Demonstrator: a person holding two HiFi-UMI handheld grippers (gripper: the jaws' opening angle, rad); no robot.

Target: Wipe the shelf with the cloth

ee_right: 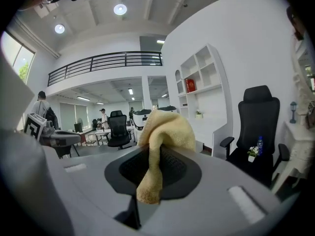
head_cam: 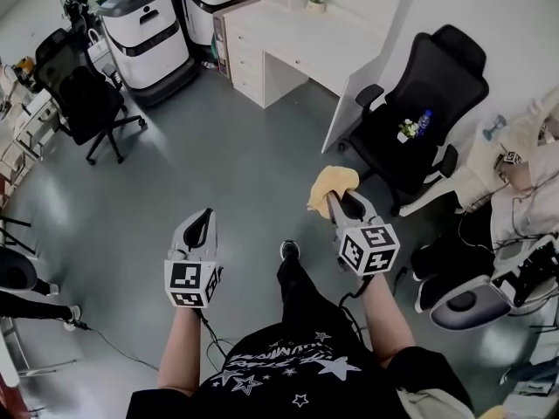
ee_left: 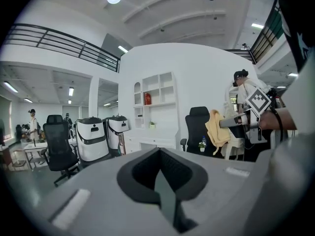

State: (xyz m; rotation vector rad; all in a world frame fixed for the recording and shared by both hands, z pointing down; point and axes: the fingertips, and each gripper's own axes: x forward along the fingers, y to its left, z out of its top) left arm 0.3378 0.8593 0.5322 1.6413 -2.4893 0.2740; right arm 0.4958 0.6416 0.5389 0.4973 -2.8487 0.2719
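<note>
We hold the yellow cloth (ee_right: 165,132) in the right gripper (ee_right: 158,167). Its jaws are clamped on a bunched fold, so a soft hump of cloth stands ahead of the tips and a short tail droops back over the jaw faces. The left gripper (ee_left: 160,178) has its jaws pressed together with nothing between them.

In the head view the cloth (head_cam: 333,185) is out over the grey floor, well apart from the white desk (head_cam: 297,46). The shelf (ee_left: 155,90) we mean to wipe rises above that desk against the wall, with a red item in one cubby. A black office chair (head_cam: 419,120) stands just beside the desk's end panel.

We judge the cloth light, limp and fluffy. It should fold under any push and cannot slip far, since the pile gives the pads plenty to bite. The present hold near the middle looks sound to us. The hump in front should meet the shelf board first, keeping the hard jaws off the paint. Wiping has not begun, as we are not yet at the desk.
</note>
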